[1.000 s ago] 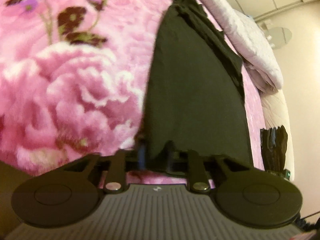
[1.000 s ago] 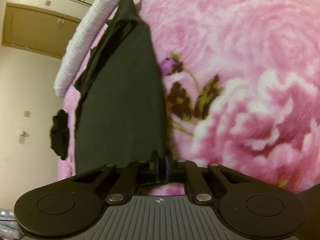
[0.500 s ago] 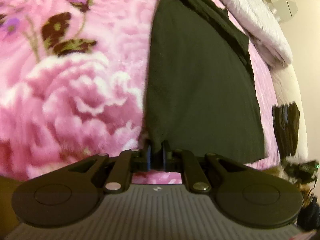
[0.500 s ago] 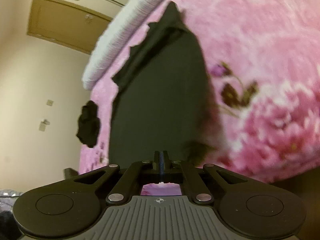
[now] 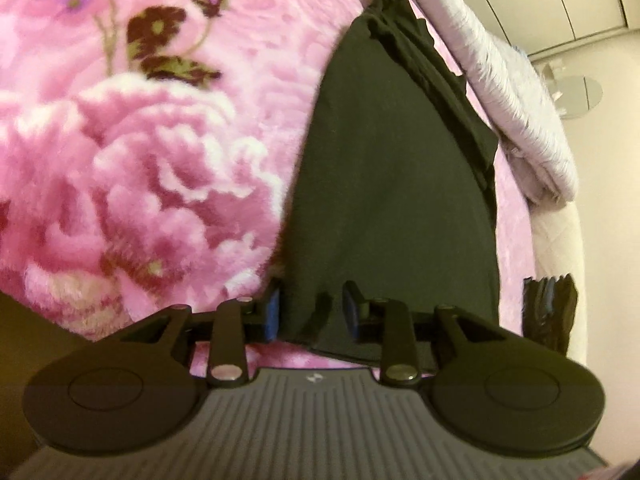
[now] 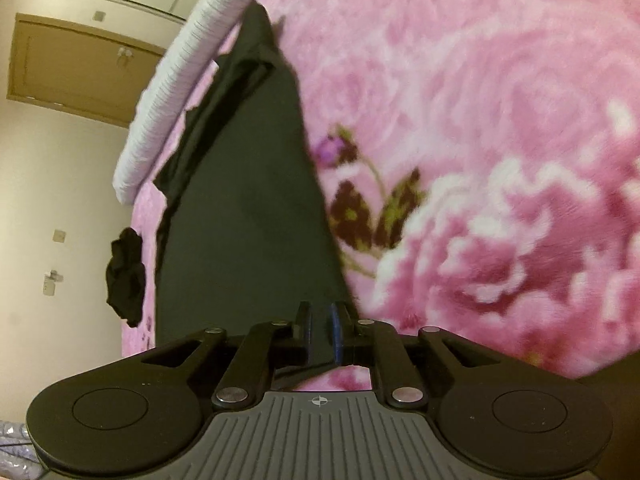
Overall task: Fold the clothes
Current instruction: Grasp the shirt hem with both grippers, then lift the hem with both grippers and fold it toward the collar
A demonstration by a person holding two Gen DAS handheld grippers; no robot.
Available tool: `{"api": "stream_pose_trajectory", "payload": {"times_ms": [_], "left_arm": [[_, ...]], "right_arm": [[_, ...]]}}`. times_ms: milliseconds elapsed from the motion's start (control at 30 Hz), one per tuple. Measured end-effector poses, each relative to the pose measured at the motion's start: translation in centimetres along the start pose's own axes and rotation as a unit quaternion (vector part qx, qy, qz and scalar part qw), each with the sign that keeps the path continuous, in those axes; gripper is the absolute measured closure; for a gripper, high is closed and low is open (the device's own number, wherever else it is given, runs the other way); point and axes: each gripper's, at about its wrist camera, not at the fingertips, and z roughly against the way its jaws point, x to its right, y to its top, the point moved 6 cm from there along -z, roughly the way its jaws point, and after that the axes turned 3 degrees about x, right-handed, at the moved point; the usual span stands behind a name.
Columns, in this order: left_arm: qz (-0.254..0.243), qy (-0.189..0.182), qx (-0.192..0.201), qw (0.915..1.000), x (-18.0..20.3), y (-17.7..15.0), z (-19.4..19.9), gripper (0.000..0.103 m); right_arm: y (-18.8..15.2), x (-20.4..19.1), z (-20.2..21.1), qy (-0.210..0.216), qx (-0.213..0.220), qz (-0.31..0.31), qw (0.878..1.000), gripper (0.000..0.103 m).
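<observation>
Change, left wrist view: half a second ago the left gripper (image 5: 311, 312) pinched the hem of the black garment (image 5: 392, 200); now its jaws stand wide apart and the hem corner hangs loose between them.
Left pose: low at the near edge of the bed, looking along the garment toward the white quilt (image 5: 516, 92).
Garment, left view: flat dark panel on the pink floral blanket (image 5: 132, 160), with a bunched fold along its far right side.
Room, left view: bare blanket to the left; a dark bundle (image 5: 548, 308) lies at the right bed edge, apart from the garment.
Change, right wrist view: the right gripper (image 6: 319, 330) was fully closed before; a narrow gap now shows between its blue pads.
Right grip: the near cloth edge lies between the jaws, but I cannot tell whether they pinch it.
Garment, right view: the black garment (image 6: 248, 216) reaches to the white quilt (image 6: 176, 80); its left edge is rumpled.
Room, right view: open pink floral blanket (image 6: 480, 140) to the right; the dark bundle (image 6: 126, 276) sits left, near the garment.
</observation>
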Motion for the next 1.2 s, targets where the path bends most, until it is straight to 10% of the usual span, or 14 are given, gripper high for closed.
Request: {"api": "stream_pose_trajectory", "payload": {"times_ms": [400, 433, 533, 900, 967, 1033, 1200], "left_arm": [[0.012, -0.013, -0.011, 0.9998, -0.1, 0.3, 0.0, 0.071], [0.013, -0.014, -0.010, 0.9998, -0.1, 0.2, 0.0, 0.070], [0.017, -0.015, -0.007, 0.9997, -0.2, 0.2, -0.1, 0.070], [0.030, -0.029, -0.003, 0.9991, -0.6, 0.2, -0.2, 0.070], [0.033, -0.032, -0.002, 0.9989, -0.8, 0.1, -0.1, 0.070], [0.036, -0.036, -0.001, 0.9987, -0.9, 0.1, -0.1, 0.070], [0.038, -0.038, -0.002, 0.9985, -1.1, 0.1, -0.1, 0.071]], "right_arm": [[1.0, 0.4, 1.4, -0.003, 0.017, -0.042, 0.999, 0.091], [1.0, 0.6, 1.9, -0.008, 0.023, -0.048, 0.999, 0.083], [1.1, 0.8, 2.9, 0.004, 0.033, -0.058, 0.998, 0.000], [1.2, -0.3, 0.0, -0.008, -0.027, 0.030, 0.999, 0.001], [1.1, -0.3, 0.3, -0.004, -0.033, 0.042, 0.999, 0.026], [0.9, -0.2, 0.4, -0.007, -0.036, 0.053, 0.998, 0.095], [0.4, 0.6, 0.1, -0.012, -0.029, 0.047, 0.998, 0.085]]}}
